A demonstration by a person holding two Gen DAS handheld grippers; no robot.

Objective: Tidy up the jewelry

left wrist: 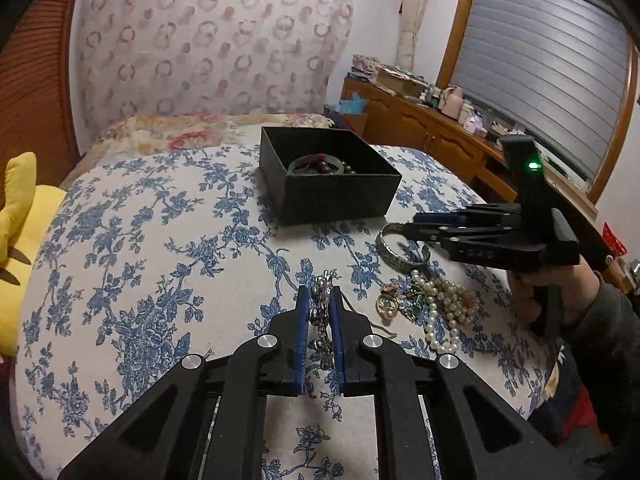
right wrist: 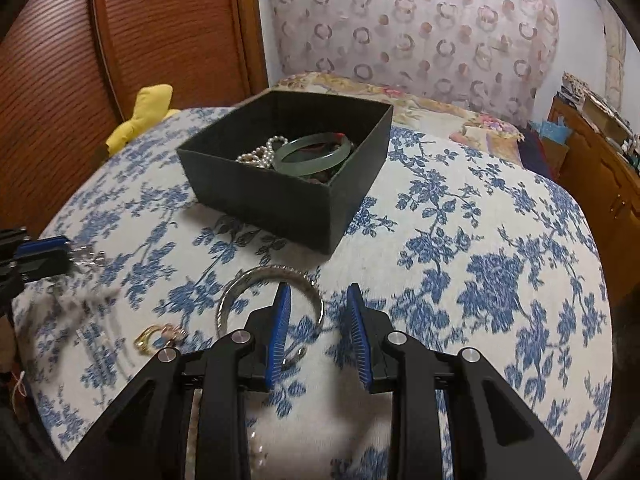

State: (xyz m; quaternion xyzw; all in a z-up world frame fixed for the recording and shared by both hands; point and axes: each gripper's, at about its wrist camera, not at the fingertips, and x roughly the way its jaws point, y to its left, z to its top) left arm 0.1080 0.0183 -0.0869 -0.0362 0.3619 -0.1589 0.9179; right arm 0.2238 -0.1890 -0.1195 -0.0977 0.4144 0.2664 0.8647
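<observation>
Left gripper [left wrist: 319, 300]: pressed closed around a silver chain bracelet [left wrist: 322, 292], which runs between the blue pads and pokes out past the tips, above the floral bedspread [left wrist: 160, 264].
Right gripper [right wrist: 318, 300]: jaws apart, holding nothing; the left pad sits over the inside of the silver bangle [right wrist: 272, 276] and the right pad is outside the ring.
Silver bangle: lies flat on the bedspread, just in front of the box.
Loose pile: a pearl necklace [left wrist: 444, 320], a gold ring [left wrist: 386, 306] and small mixed pieces lie together on the bedspread, beside the bangle on its near side.
Black box [right wrist: 256, 188]: open, on the bedspread beyond the bangle; inside are a green jade bangle [right wrist: 312, 154], a pearl strand [right wrist: 260, 152] and dark beads [left wrist: 320, 166].
Yellow plush [right wrist: 148, 112]: at the bed's far left edge, well apart from the jewelry.
</observation>
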